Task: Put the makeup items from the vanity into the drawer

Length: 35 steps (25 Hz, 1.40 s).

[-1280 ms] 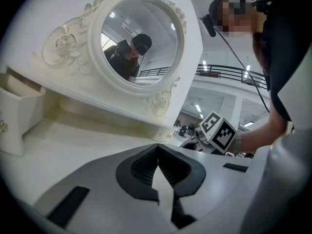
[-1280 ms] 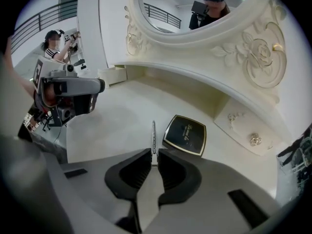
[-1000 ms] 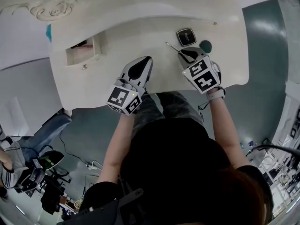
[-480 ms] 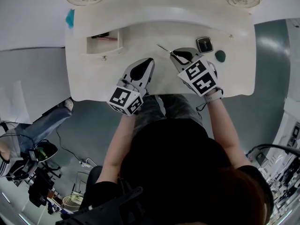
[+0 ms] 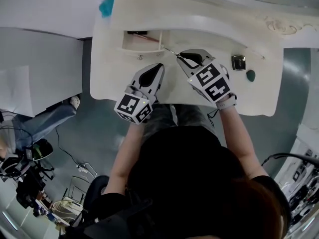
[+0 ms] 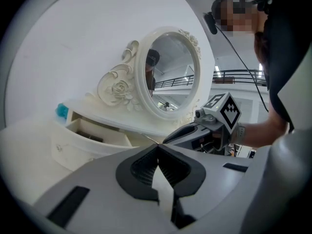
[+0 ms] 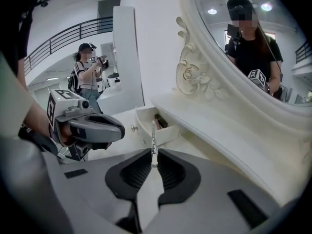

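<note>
A thin silver makeup tool (image 5: pixel 172 52) sticks out of my right gripper (image 5: pixel 182 56), which is shut on its end. Its tip points at the open drawer (image 5: pixel 142 49) in the white vanity (image 5: pixel 259 96) and hangs just right of it. In the right gripper view the tool (image 7: pixel 153 135) stands upright between the jaws, with the drawer (image 7: pixel 146 133) behind it holding dark and reddish items. My left gripper (image 5: pixel 159 66) hovers over the vanity's front, shut and empty. A square black compact (image 5: pixel 239 62) and a green sponge (image 5: pixel 250 75) lie at the right.
An oval mirror (image 6: pixel 170 72) in a carved frame stands at the back of the vanity. A teal patch (image 5: pixel 106 6) marks the back left corner. A person (image 7: pixel 87 69) stands far off. Cables and gear (image 5: pixel 30 183) lie on the floor to the left.
My right gripper has carried the silver tool left, from beside the compact and sponge to the open drawer's right edge. The left gripper has kept its place beside it.
</note>
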Each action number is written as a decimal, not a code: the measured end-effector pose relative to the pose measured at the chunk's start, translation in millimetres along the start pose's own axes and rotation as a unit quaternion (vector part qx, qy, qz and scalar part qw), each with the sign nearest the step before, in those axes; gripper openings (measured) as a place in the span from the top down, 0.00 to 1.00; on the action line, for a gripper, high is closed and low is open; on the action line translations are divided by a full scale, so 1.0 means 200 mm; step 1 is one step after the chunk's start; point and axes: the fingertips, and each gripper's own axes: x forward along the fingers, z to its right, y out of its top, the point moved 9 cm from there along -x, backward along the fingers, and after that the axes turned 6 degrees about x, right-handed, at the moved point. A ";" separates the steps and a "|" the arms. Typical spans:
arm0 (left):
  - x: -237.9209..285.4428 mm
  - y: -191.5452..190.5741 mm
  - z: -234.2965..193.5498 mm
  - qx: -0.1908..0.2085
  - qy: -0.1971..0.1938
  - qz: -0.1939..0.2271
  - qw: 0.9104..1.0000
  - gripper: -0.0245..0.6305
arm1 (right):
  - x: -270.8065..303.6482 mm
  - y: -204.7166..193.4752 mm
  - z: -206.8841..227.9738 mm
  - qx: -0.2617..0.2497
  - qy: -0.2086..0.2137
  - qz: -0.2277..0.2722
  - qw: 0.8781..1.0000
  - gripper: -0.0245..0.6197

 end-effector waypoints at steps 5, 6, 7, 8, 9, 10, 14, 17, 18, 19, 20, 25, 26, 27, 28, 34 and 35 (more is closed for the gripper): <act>-0.14 0.03 -0.15 -0.006 0.022 0.010 1.000 0.94 | 0.13 0.16 -0.08 -0.016 0.009 -0.004 1.000 0.88; -0.16 0.03 -0.18 -0.008 0.026 0.013 1.000 0.94 | 0.16 0.18 -0.09 -0.020 0.010 -0.007 1.000 0.88; -0.18 0.03 -0.20 -0.009 0.029 0.016 0.999 0.94 | 0.18 0.20 -0.10 -0.023 0.010 -0.010 1.000 0.88; -0.20 0.04 -0.23 -0.011 0.032 0.018 0.999 0.94 | 0.21 0.22 -0.11 -0.025 0.011 -0.013 1.000 0.88; -0.22 0.04 -0.25 -0.012 0.035 0.020 0.999 0.94 | 0.23 0.24 -0.12 -0.028 0.012 -0.017 0.999 0.88; -0.24 0.04 -0.27 -0.014 0.037 0.021 0.999 0.94 | 0.26 0.25 -0.12 -0.030 0.011 -0.023 0.999 0.88; -0.30 0.04 -0.36 -0.022 0.042 0.024 0.999 0.94 | 0.35 0.32 -0.14 -0.048 -0.005 -0.051 0.998 0.88; -0.33 0.05 -0.42 -0.026 0.044 0.029 0.998 0.94 | 0.40 0.35 -0.15 -0.052 -0.010 -0.062 0.997 0.88; -0.34 0.05 -0.44 -0.027 0.045 0.031 0.998 0.94 | 0.41 0.37 -0.15 -0.052 -0.011 -0.063 0.997 0.88; -0.35 0.05 -0.45 -0.028 0.046 0.033 0.998 0.94 | 0.42 0.38 -0.15 -0.052 -0.012 -0.065 0.996 0.88; -0.35 0.06 -0.46 -0.030 0.047 0.035 0.998 0.94 | 0.44 0.39 -0.16 -0.053 -0.013 -0.067 0.996 0.88; -0.36 0.06 -0.50 -0.035 0.050 0.038 0.997 0.94 | 0.49 0.41 -0.14 -0.053 -0.016 -0.075 0.996 0.88; -0.36 0.06 -0.50 -0.036 0.050 0.038 0.997 0.94 | 0.49 0.41 -0.14 -0.053 -0.016 -0.076 0.996 0.88; -0.37 0.05 -0.50 -0.037 0.050 0.037 0.997 0.94 | 0.50 0.42 -0.14 -0.053 -0.017 -0.078 0.995 0.88; -0.37 0.05 -0.50 -0.037 0.051 0.036 0.997 0.94 | 0.51 0.42 -0.14 -0.054 -0.018 -0.079 0.995 0.88; -0.40 0.06 -0.52 -0.035 0.055 0.035 0.997 0.94 | 0.54 0.42 -0.13 -0.052 -0.029 -0.088 0.994 0.88; -0.40 0.06 -0.53 -0.035 0.055 0.035 0.997 0.94 | 0.54 0.42 -0.13 -0.052 -0.031 -0.088 0.994 0.88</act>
